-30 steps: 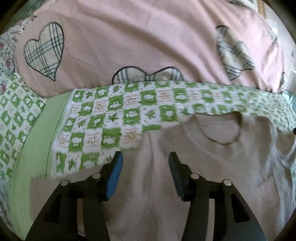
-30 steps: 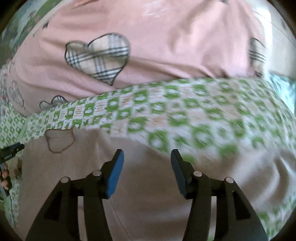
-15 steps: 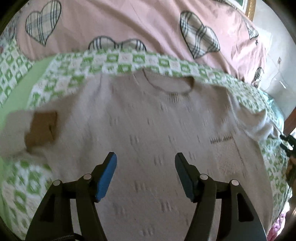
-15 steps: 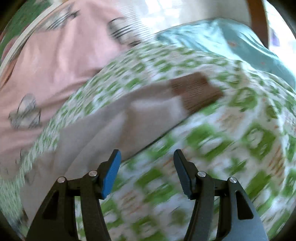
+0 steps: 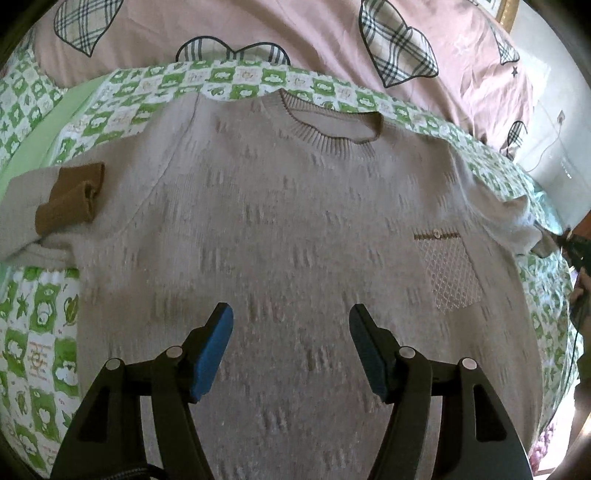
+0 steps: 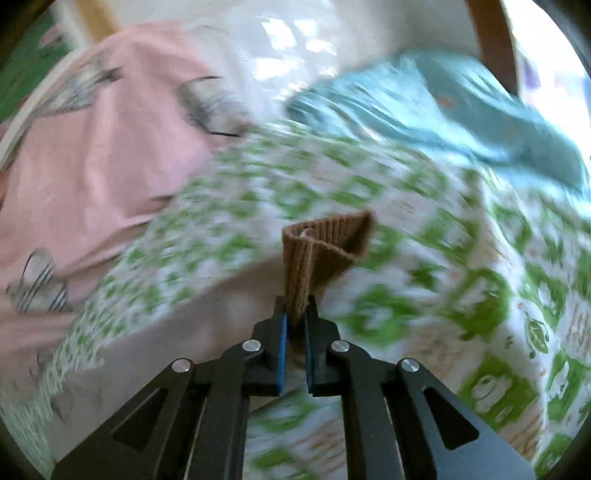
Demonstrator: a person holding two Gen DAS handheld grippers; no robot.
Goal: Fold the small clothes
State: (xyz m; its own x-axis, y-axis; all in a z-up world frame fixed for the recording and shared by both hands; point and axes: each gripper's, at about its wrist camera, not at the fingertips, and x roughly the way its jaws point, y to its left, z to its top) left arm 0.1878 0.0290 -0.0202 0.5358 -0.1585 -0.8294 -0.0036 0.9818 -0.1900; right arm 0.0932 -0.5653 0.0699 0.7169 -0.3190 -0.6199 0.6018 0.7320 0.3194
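The beige sweater (image 5: 280, 229) lies flat across the green-checked bed cover (image 5: 40, 332), and the air above its whole front is free for the wide-set left tongs (image 5: 291, 347). A folded sleeve with its brown cuff (image 5: 68, 206) bulges at the sweater's left edge. Behind the collar the pink quilt (image 5: 295, 33) rises as a soft barrier. On the far right, the right tongs (image 6: 294, 325) clamp the other brown cuff (image 6: 325, 251); a blue blanket (image 6: 461, 110) heaps beyond them.

Left wrist view looks steeply down, close over sweater (image 5: 295, 221); right lower, blurred; both show bedspread (image 6: 480, 295).
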